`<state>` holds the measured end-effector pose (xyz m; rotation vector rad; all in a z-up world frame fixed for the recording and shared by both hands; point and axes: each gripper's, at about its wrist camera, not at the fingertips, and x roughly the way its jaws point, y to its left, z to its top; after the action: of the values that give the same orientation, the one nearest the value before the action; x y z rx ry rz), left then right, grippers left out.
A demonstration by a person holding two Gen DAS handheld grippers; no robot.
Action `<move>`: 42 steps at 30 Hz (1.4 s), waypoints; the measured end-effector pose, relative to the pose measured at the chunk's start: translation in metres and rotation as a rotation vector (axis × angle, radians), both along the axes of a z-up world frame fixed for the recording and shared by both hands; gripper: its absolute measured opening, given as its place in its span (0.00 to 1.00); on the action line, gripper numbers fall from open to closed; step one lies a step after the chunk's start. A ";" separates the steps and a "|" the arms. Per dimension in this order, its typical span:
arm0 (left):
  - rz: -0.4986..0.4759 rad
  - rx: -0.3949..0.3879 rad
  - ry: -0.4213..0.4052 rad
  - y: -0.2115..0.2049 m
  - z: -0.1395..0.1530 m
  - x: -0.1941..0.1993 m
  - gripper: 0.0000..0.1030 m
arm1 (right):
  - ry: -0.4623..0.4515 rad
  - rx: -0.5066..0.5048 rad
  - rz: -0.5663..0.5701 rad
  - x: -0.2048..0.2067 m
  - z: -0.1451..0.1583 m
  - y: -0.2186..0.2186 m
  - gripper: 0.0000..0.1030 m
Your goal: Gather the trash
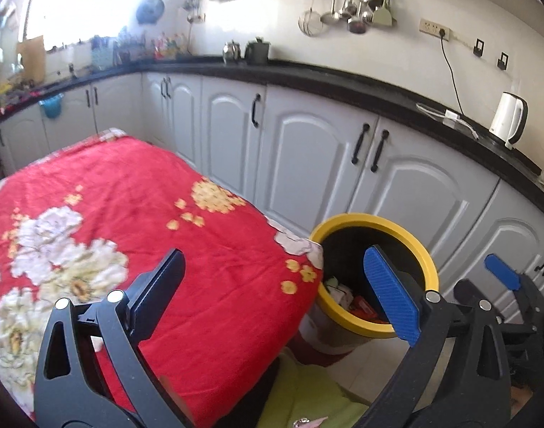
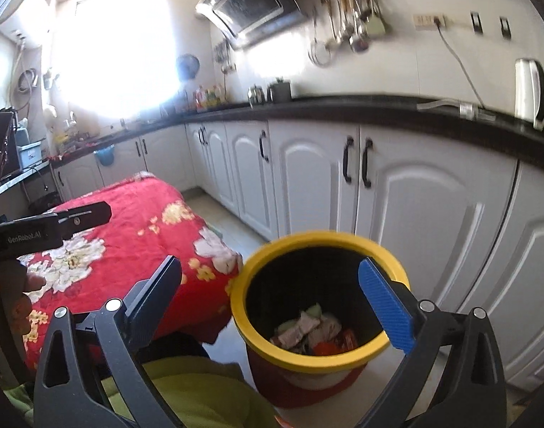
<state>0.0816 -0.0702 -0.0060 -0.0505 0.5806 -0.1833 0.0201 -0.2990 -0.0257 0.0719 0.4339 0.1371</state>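
A yellow-rimmed bin [image 1: 411, 239] [image 2: 272, 347] stands on the floor against the table's corner. Crumpled paper and orange wrappers [image 2: 315, 331] [image 1: 357, 303] lie in its bottom. My right gripper [image 2: 272, 285] hangs open over the bin's mouth, nothing between its fingers. My left gripper [image 1: 272, 278] is open too, above the near right corner of the red floral tablecloth [image 1: 129, 214] [image 2: 129, 235], holding nothing. The right gripper's blue pad [image 1: 502, 273] shows at the right edge of the left wrist view. The left gripper's body [image 2: 50, 226] shows at the left of the right wrist view.
White cabinets [image 1: 307, 149] under a black countertop [image 1: 343, 83] run behind the bin. A white kettle [image 1: 509, 119] and a cable sit on the counter; utensils [image 1: 357, 7] hang on the wall. A person's yellow-green clothing [image 2: 193, 388] fills the bottom between table and bin.
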 end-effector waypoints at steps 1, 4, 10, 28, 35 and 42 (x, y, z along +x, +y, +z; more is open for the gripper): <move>0.009 0.011 -0.021 0.003 0.002 -0.005 0.89 | -0.021 -0.003 0.003 -0.004 0.002 0.004 0.94; 0.032 0.029 -0.074 0.012 0.004 -0.023 0.89 | -0.078 -0.007 0.009 -0.016 0.005 0.013 0.94; 0.064 0.034 -0.168 0.027 0.004 -0.055 0.89 | -0.167 -0.045 -0.004 -0.043 0.004 0.028 0.94; 0.093 -0.013 -0.216 0.041 -0.007 -0.089 0.89 | -0.232 -0.105 0.047 -0.059 0.001 0.056 0.94; 0.096 -0.012 -0.216 0.040 -0.007 -0.089 0.89 | -0.219 -0.100 0.038 -0.056 -0.001 0.055 0.94; 0.095 -0.013 -0.216 0.041 -0.007 -0.089 0.89 | -0.212 -0.100 0.034 -0.055 -0.002 0.055 0.94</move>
<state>-0.0071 -0.0297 -0.0132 -0.0696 0.3604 -0.0981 -0.0345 -0.2435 -0.0274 -0.0486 0.2300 0.1542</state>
